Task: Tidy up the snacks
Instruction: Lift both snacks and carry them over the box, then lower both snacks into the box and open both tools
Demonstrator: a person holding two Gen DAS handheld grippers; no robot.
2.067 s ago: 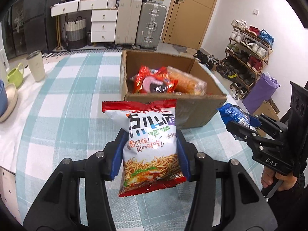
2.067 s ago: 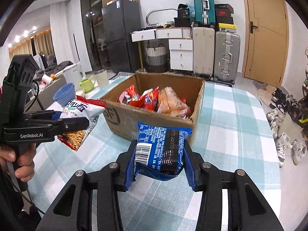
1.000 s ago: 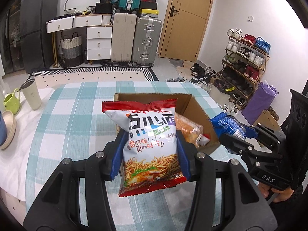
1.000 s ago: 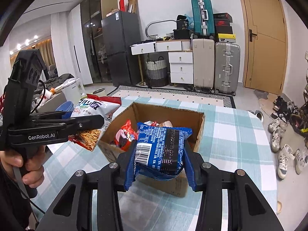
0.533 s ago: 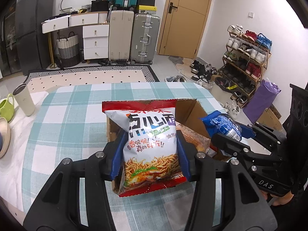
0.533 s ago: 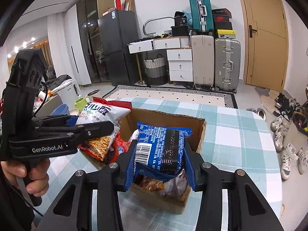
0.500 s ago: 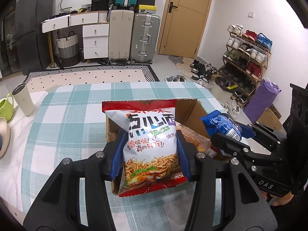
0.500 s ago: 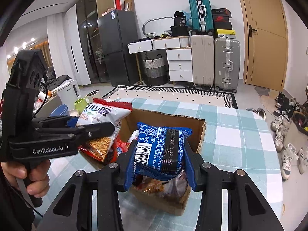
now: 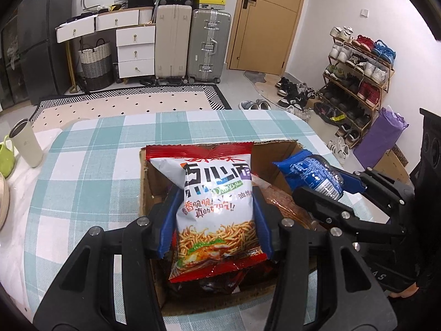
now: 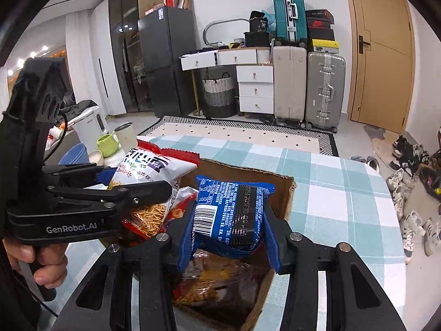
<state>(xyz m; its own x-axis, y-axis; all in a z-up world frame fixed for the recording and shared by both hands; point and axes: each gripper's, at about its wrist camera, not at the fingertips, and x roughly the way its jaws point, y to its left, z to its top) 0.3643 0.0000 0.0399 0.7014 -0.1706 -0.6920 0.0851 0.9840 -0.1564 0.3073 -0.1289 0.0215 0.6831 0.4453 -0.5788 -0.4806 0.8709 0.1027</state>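
A: Left side, what am I holding and why?

B: My left gripper point(image 9: 215, 220) has its fingers point(image 9: 166, 220) clamped on the noodle snack bag point(image 9: 217, 207), held upright over the cardboard box point(image 9: 144, 182) so it can drop in beside the packets already inside.

A: Right side?

B: My right gripper point(image 10: 230, 226) is clamped on the blue packet point(image 10: 231, 212), also above the open box, which sits on the checked surface point(image 9: 91, 162). Both point forward, level, side by side, close together. Nothing released yet.
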